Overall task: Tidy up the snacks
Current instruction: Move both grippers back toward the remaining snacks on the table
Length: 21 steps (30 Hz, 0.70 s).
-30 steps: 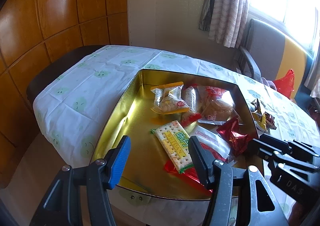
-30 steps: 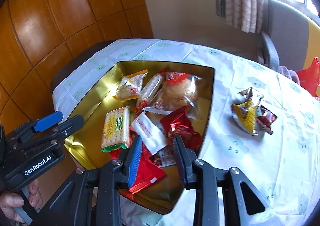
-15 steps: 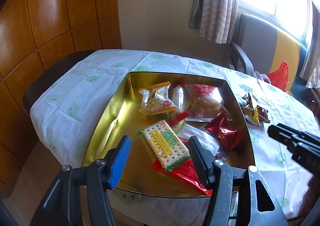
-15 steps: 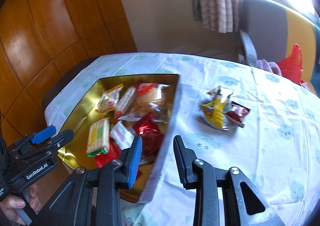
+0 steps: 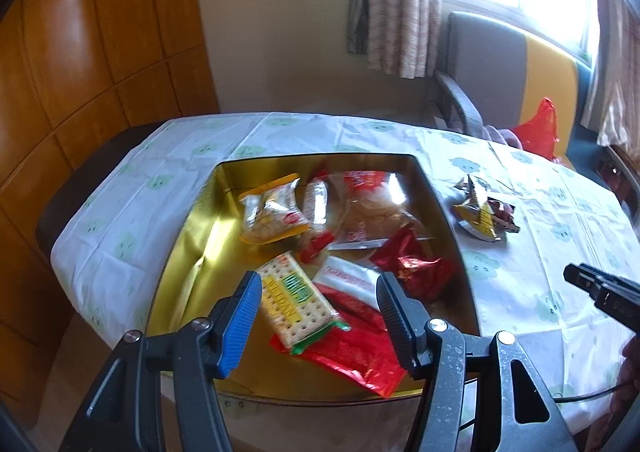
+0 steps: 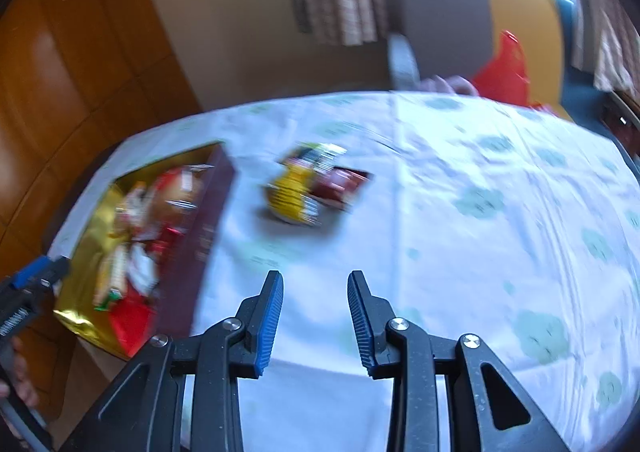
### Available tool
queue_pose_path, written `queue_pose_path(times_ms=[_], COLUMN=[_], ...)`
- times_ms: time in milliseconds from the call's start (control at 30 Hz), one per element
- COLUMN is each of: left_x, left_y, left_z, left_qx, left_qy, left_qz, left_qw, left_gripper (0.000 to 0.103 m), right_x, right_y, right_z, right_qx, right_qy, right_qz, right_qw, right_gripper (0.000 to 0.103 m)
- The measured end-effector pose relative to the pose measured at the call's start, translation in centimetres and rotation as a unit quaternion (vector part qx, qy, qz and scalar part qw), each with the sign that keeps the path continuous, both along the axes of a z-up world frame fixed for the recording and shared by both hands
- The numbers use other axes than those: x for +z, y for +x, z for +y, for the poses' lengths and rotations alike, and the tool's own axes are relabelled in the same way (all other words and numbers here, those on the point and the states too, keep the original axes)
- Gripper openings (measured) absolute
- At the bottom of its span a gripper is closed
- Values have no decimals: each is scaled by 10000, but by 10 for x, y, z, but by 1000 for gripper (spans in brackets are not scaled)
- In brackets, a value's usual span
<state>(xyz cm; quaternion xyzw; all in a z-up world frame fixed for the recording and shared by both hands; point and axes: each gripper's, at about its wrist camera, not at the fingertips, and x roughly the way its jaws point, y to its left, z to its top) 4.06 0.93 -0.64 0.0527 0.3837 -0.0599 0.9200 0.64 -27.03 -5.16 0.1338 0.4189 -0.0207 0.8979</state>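
Note:
A gold tin (image 5: 192, 248) (image 6: 86, 228) on the table holds several wrapped snacks, among them a cracker pack (image 5: 296, 302), a red foil pack (image 5: 412, 266) and a yellow-edged biscuit bag (image 5: 272, 212). Two loose snacks, a yellow packet (image 5: 478, 214) (image 6: 294, 192) and a dark red packet (image 6: 340, 182), lie on the cloth right of the tin. My left gripper (image 5: 318, 296) hangs open above the tin's near end, nothing between its fingers. My right gripper (image 6: 315, 294) is open over bare cloth, nearer me than the loose packets; its tip (image 5: 592, 284) shows in the left wrist view.
A white tablecloth with green prints (image 5: 132, 208) (image 6: 500, 212) covers the table. A grey and yellow armchair (image 5: 492, 68) stands behind it with a red bag (image 5: 538, 130) on the seat. Wood panelling (image 5: 80, 52) lines the left wall. A hand (image 6: 18, 380) holds the left gripper.
My right gripper has swung right, from over the tin to over the cloth before the loose packets. My left gripper drew back a little; the tin sits farther off.

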Motion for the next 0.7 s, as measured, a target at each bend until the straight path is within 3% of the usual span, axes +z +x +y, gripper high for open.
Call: queue_pose_path(times_ms=[100,233,500,567,700], left_x=[5,14,13,7,-9], left_y=[3,10,40,56,97], left_z=[-16,-50,-128,-145,-172], left_qx=[-298,-947,-1976,-2097,-2110], left_qy=[59,70,159,186,95], left_qz=[-8,-28,232,410,958], left_qw=[9995,9955,9799,9767,9727], left_gripper=[61,72,72,57,47], right_x=[-15,-34,-56,-57,-58], right_y=[-9,-21,-34,-35,-33], right_z=[-23,-45,-68,-70,-72], right_qx=[-318,-643,-845,-844,-789], right_qy=[-33,-112,56,84,111], right_qz=[203,473,665,667,625], right_qw=[9993,9967,9942,9942,9949], right_gripper=[34,34,34,34,34])
